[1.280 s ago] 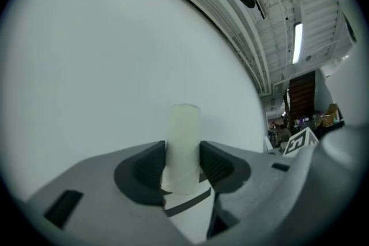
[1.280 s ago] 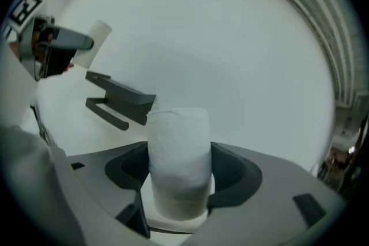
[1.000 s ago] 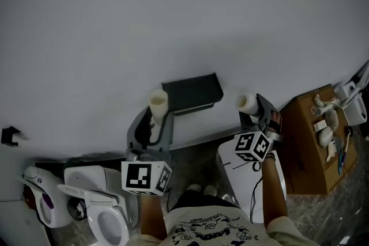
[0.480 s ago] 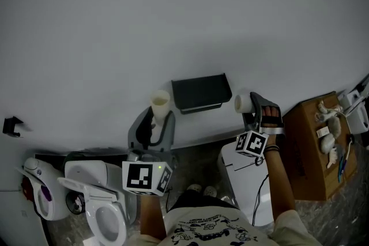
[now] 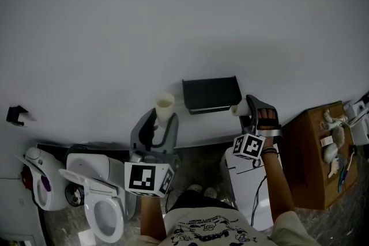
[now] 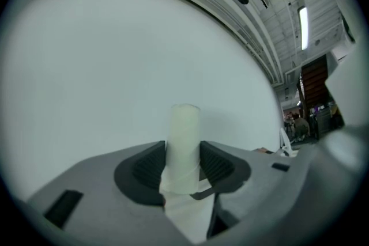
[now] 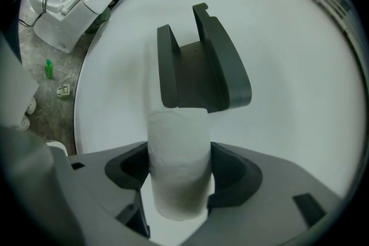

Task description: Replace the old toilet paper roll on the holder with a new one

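A dark wall-mounted holder (image 5: 211, 94) hangs empty on the white wall, and it fills the middle of the right gripper view as the holder (image 7: 199, 66). My right gripper (image 5: 248, 114) is shut on a full white toilet paper roll (image 5: 238, 109), held just off the holder's right end. In the right gripper view this new roll (image 7: 179, 164) stands between the jaws. My left gripper (image 5: 158, 124) is shut on a thin, pale old roll (image 5: 164, 106) to the left of the holder. The left gripper view has this old roll (image 6: 183, 147) upright between the jaws, facing bare wall.
A toilet (image 5: 98, 204) with its seat raised stands at the lower left, with a white unit (image 5: 37, 187) beside it. A white bin (image 5: 248, 181) sits under my right arm. A cardboard box (image 5: 320, 152) with small items is at the right. A black hook (image 5: 16, 115) is on the wall.
My right gripper has carried the new roll left and slightly down, close to the holder's right end, rolling as it went. The left gripper keeps its place and its grip.
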Demonstrator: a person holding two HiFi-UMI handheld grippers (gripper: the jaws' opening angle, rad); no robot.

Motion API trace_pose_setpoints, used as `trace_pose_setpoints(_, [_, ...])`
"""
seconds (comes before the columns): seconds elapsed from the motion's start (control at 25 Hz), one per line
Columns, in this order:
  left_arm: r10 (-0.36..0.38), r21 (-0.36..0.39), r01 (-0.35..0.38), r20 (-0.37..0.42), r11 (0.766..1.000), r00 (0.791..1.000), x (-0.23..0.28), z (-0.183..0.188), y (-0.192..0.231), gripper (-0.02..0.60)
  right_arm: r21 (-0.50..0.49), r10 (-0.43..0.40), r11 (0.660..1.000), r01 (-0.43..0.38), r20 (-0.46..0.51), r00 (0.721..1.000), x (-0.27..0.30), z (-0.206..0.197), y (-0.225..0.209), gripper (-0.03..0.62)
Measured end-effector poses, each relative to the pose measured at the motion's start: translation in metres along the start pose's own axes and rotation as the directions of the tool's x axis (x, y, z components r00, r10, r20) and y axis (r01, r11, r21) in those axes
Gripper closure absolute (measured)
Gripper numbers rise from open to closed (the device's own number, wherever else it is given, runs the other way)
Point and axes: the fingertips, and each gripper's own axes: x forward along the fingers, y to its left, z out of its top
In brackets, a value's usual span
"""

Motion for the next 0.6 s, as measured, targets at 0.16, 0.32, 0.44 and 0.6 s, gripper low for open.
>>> trace_pose_setpoints(0.16, [0.028, 0.002, -0.028, -0.001, 1.000, 1.000, -0.009, 0.000, 0.011, 0.393, 0.021, 0.008, 1.000, -0.008, 0.032, 0.999, 0.000, 0.017, 0.005, 0.278])
trace_pose_setpoints(0.32, [0.051, 0.003, -0.051, -0.013, 0.999, 0.999, -0.009, -0.004, 0.013, 0.393, 0.028, 0.021, 0.999, -0.022, 0.047, 0.999, 0.003, 0.022, 0.009, 0.278])
trace_pose_setpoints(0.44, [0.065, 0.001, -0.065, -0.022, 0.998, 0.998, -0.011, -0.007, 0.016, 0.393, 0.028, 0.009, 1.000, -0.010, 0.059, 0.998, 0.002, 0.030, 0.010, 0.278])
trace_pose_setpoints(0.6, [0.078, 0.008, -0.078, -0.031, 0.997, 0.996, -0.007, -0.007, 0.011, 0.393, 0.054, -0.001, 0.999, -0.003, 0.076, 0.997, 0.005, 0.032, 0.009, 0.278])
